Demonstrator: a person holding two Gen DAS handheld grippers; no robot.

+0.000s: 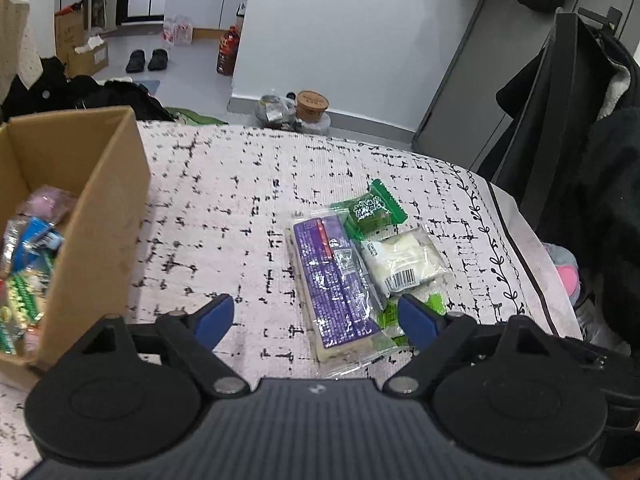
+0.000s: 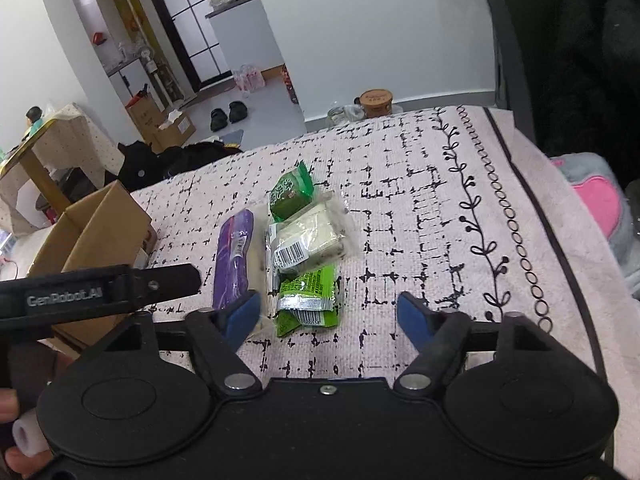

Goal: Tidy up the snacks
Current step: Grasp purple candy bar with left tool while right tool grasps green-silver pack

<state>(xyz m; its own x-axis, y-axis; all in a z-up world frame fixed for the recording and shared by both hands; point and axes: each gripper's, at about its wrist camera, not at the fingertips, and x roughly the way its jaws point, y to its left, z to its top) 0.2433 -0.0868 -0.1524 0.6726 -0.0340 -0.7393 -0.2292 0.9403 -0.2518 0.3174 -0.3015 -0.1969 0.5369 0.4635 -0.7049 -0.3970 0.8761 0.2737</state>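
Both tools, left (image 1: 316,322) and right (image 2: 328,314), gape above the patterned cloth (image 1: 240,200) by a grey wall (image 1: 360,40).

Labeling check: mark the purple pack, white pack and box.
purple pack (image 1: 334,280), left wrist view, middle of wrapper
white pack (image 1: 404,258), left wrist view, middle of pack
box (image 1: 100,216), left wrist view, outer side wall

cardboard box (image 1: 96,216) cut by left edge | box contents (image 1: 28,264) blurred
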